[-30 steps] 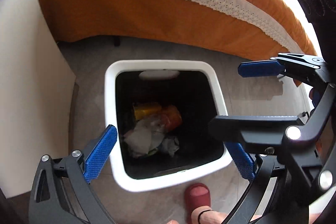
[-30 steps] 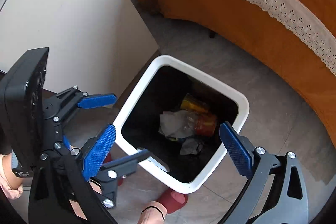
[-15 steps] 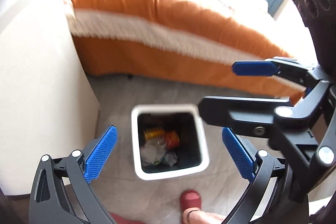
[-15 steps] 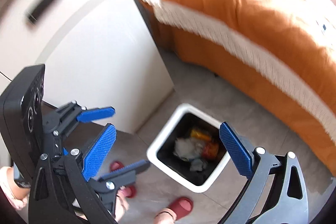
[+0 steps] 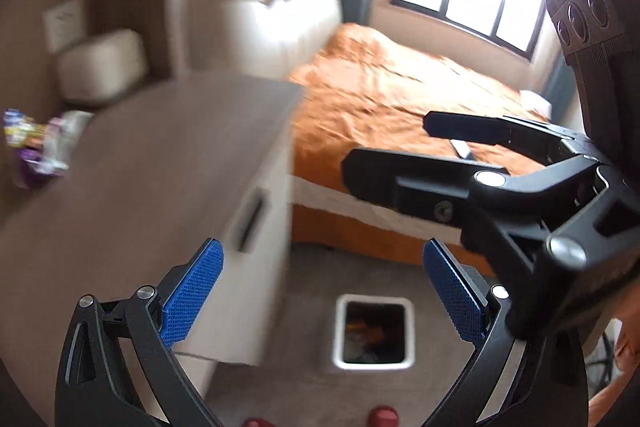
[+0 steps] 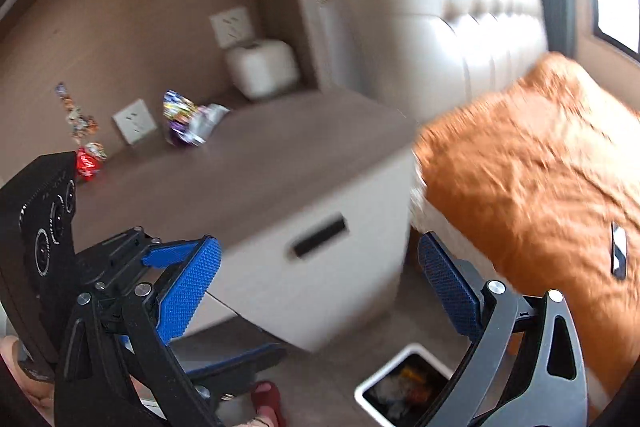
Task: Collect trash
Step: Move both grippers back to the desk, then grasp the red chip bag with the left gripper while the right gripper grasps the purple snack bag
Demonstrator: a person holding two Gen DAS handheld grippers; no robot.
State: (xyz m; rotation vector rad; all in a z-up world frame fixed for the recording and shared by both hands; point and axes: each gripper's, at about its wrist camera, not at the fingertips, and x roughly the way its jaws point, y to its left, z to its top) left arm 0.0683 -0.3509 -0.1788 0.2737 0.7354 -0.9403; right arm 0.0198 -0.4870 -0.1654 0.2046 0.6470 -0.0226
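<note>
A white square bin (image 5: 374,333) with trash inside stands on the floor, far below both grippers; it also shows in the right wrist view (image 6: 404,387). A purple and silver wrapper (image 6: 188,119) lies at the back of the nightstand top (image 6: 256,163), blurred in the left wrist view (image 5: 36,147). A red wrapper (image 6: 89,163) lies further left. My left gripper (image 5: 324,295) is open and empty. My right gripper (image 6: 320,287) is open and empty, and shows in the left wrist view (image 5: 448,147).
A white box-shaped object (image 6: 262,67) sits at the back of the nightstand by wall sockets (image 6: 134,126). An orange bed (image 6: 532,163) lies to the right with a dark flat device (image 6: 619,255) on it. Red slippers (image 6: 268,401) are on the floor.
Both grippers have lifted up and away from the bin, which now looks small below. The views now tilt up onto the nightstand top and the bed. Both grippers stay open.
</note>
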